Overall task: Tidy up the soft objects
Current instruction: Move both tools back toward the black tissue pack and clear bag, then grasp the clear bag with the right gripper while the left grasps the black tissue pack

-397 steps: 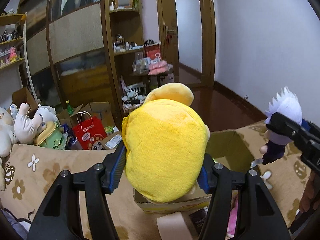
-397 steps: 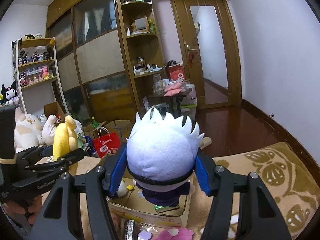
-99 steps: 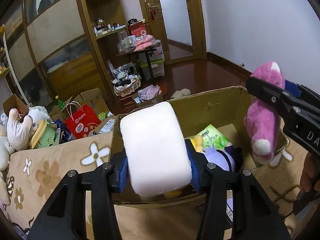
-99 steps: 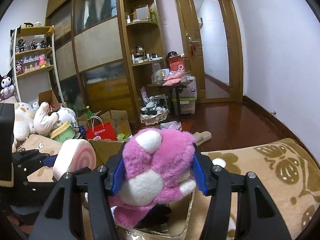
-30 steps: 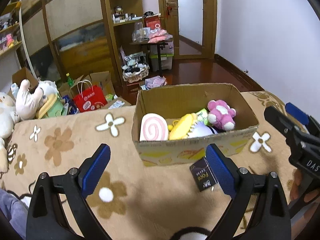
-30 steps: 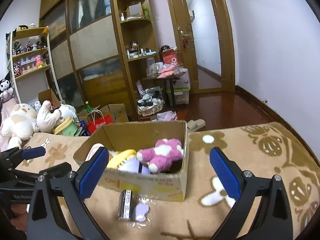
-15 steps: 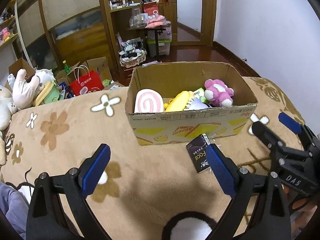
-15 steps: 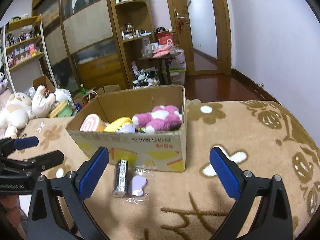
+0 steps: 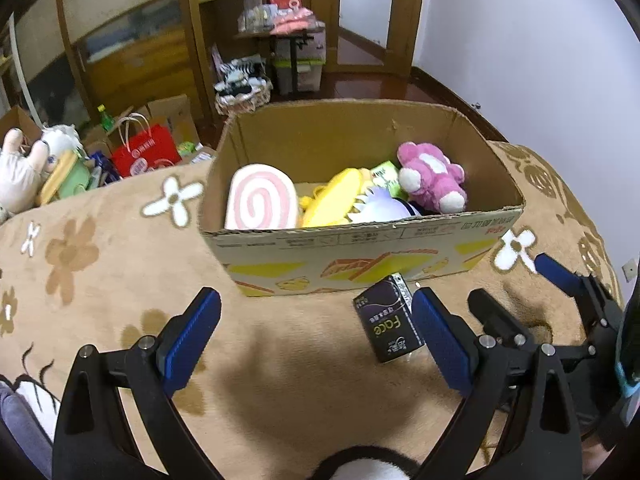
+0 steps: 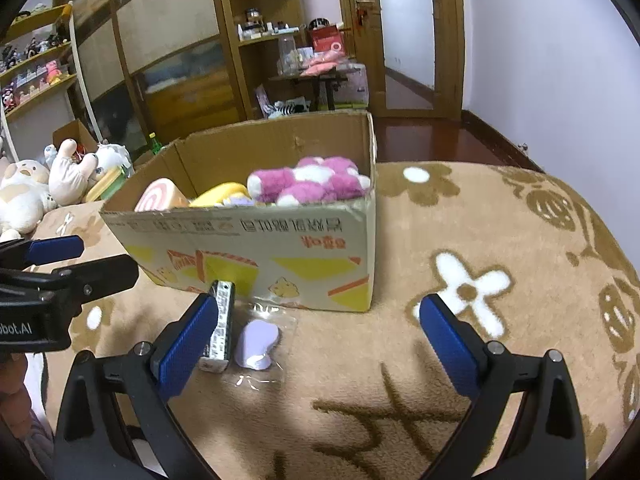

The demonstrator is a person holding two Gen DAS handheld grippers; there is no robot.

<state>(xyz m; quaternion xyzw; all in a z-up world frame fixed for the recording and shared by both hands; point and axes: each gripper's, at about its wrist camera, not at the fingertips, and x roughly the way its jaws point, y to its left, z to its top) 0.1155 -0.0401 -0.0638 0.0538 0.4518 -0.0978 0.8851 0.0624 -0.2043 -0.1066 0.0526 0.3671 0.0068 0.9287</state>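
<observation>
Under both tools I've got a tan plush blanket (image 9: 120,280) patterned with brown and white flowers, spread wide in every direction. Beyond it there's dark polished wood floor, a wooden door ahead and to the right, a tall wooden shelving unit (image 10: 256,40) crowded with small items, and a red paper shopping bag (image 9: 146,152) on the floor off to my left. A heap of cream stuffed animals (image 10: 36,184) sits far left of the right tool.

My left gripper (image 9: 316,328) is spread wide with nothing between its blue pads. My right gripper (image 10: 316,328) is just as wide apart and empty too.

Straight ahead of both sits the open brown cardboard box (image 9: 360,244), printed with yellow and orange shapes and upside-down Chinese characters I can't read. Inside it: a pink-and-white swirl roll cushion (image 9: 260,200) on the left, a yellow plush toy (image 9: 336,200) in the middle, a white spiky-haired plush doll (image 9: 384,208) beside it, and a fuzzy pink plush bear (image 9: 432,176) on the right.

Just before the box, near my left tool's right finger, lies a small black packet (image 9: 388,324) reading "Face". Beside it, a lilac item in clear plastic wrap (image 10: 258,342) rests on the blanket. The left tool's body shows "bot.AI".
</observation>
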